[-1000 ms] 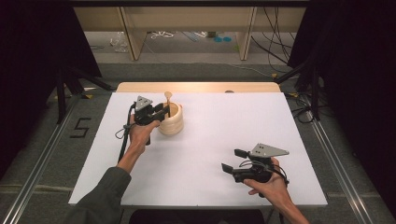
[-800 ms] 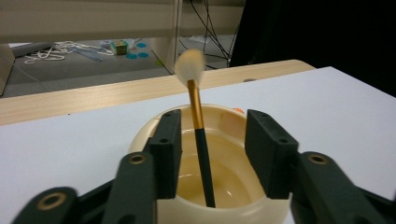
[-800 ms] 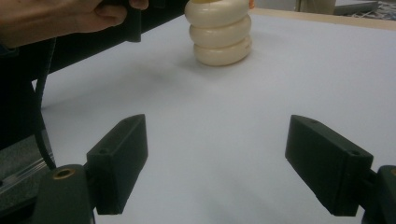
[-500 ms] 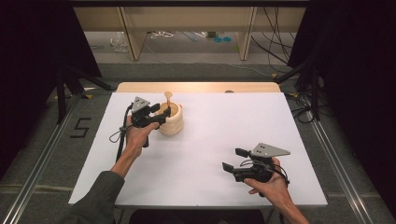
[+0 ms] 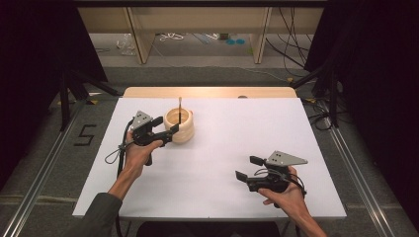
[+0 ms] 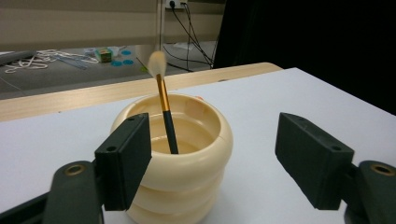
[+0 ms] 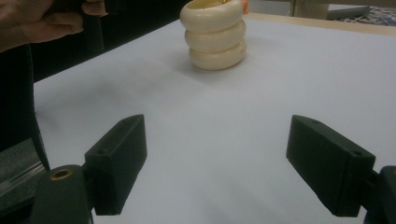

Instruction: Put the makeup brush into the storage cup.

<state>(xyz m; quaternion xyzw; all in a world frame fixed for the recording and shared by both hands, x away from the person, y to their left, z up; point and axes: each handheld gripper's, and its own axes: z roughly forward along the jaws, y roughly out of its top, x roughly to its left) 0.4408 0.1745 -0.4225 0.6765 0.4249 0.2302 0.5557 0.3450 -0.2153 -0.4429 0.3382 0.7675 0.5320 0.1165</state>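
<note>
Your left tool [image 5: 168,129] has just been opening and stands wide with nothing gripped; swing it back carelessly and a jaw could clip the cream ringed holder [image 5: 179,126] and tip the brush [image 5: 180,109]. Holder sits far-left on the table [image 5: 222,148], touching-close right of that tool, brush leaning inside. Right tool [image 5: 245,168] rests open, near-right, well apart.

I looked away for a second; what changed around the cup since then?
The left gripper has drawn back from the cup toward the person, and its jaws have just been opening; they now stand wide with nothing pressed between them, one beside the cup's wall. The brush was let go and stands in the cup. The right gripper, the cup and the table stayed put.
</note>
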